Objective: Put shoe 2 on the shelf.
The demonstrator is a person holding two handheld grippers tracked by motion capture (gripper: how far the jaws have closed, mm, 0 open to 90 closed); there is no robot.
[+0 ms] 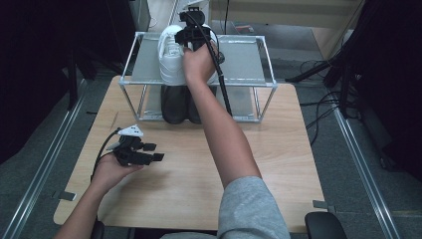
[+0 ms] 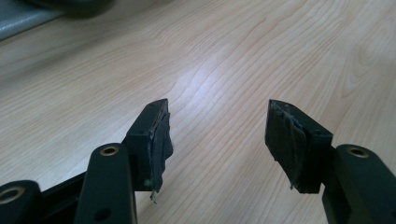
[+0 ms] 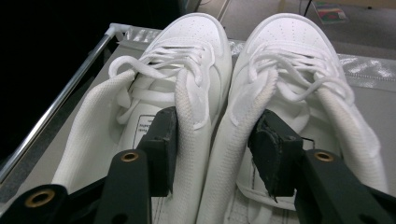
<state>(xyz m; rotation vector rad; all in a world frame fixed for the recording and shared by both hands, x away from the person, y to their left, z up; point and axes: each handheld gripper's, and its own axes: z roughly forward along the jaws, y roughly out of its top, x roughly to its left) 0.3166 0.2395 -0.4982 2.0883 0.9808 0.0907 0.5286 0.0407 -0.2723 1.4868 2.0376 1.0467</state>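
Wood-grain table [image 1: 278, 164] with a little two-level metal shoe rack [image 1: 249, 59] at the far edge, dark room all around. On the rack's top shelf sits a pair of white sneakers [image 3: 261, 70], toes pointing away, laces loosely tied. Inside the left shoe there's a printed size label on the tongue, but the text is too small and blurry to read, and I can't spot any brand mark.

Right gripper [image 3: 215, 140] is up there with one jaw dipped inside each shoe, so the two inner collars sit between the pads; the pads look spread and not squeezing. A pair of black shoes [image 1: 175, 103] sits on the lower shelf.

Left gripper [image 2: 217, 140] rests low over bare table near the front left, jaws wide apart, nothing between them.
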